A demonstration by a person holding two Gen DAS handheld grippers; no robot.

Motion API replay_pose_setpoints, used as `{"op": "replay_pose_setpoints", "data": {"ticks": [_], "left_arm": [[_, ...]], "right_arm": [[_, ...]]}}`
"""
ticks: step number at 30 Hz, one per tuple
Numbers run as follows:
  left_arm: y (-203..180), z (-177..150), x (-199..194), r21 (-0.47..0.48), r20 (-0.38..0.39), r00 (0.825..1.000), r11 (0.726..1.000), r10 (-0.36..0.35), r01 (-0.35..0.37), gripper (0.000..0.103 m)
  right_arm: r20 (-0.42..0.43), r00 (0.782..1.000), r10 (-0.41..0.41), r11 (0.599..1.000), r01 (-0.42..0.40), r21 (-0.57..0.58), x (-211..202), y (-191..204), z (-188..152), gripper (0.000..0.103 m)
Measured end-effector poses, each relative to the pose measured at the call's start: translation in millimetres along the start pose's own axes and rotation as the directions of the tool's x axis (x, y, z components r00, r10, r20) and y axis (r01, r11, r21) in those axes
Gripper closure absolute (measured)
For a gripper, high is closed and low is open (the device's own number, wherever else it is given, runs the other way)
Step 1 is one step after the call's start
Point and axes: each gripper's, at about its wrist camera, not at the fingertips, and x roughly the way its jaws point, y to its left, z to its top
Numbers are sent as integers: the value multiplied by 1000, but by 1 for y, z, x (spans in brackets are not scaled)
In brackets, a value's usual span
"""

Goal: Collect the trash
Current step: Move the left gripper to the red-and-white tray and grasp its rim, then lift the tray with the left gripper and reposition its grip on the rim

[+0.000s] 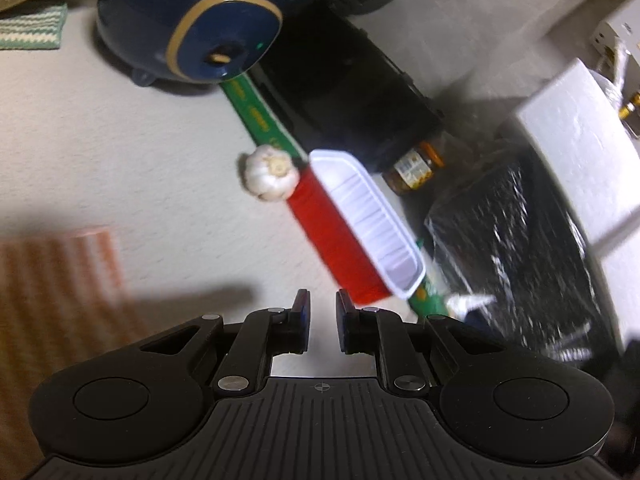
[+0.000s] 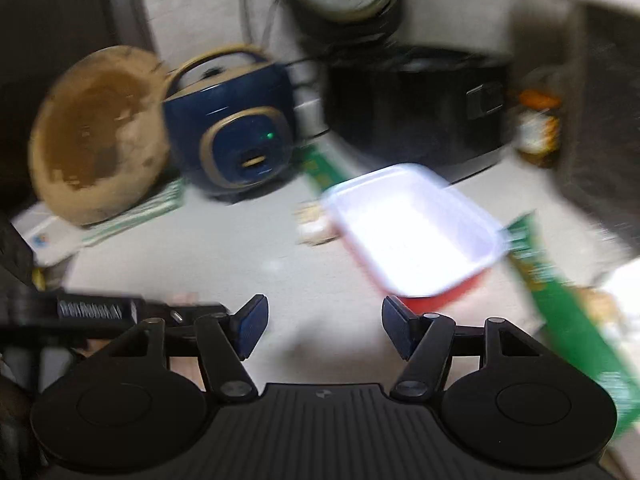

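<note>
A red tray with a white inside lies empty on the pale counter, across a long green packet. A garlic bulb rests against the tray's far corner. My left gripper hovers just short of the tray's near end, its jaws almost together with only a narrow gap and nothing in it. In the blurred right wrist view the tray sits ahead and a little right of my right gripper, which stands open and empty. The green packet runs down the right side.
A blue rice cooker and a black appliance stand behind the tray, with a jar beside them. A crinkled black plastic bag lies at the right. An orange striped cloth lies left. A round wooden board leans at the far left.
</note>
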Motion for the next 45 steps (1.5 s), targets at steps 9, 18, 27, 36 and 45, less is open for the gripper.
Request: {"op": "replay_pose_setpoints", "data": {"ticks": [9,18,27,36,45], "left_arm": [[-66,17,79,25,30,989,989,147,-148,86],[-87,20,113,102,57,977,972,207,-212,84],[-81,18,109,188,64,965,947,253,-261,70],[-50,18,62,137,37,978,968,207,-210,70],[-20,13,-2,73,68,993,993,92,-96,70]], "right_arm": [[-38,994,-102,985,106,134,-24,-67,-44,36],[-35,988,-149,974,153,166,-39,-91,-60,35],[-38,983,-180,965,184,189,-40,-101,-60,34],[32,995,-97,979,90,181,0,-113,-4,26],[-77,995,55,962,-32,271,69,-112,17,52]]}}
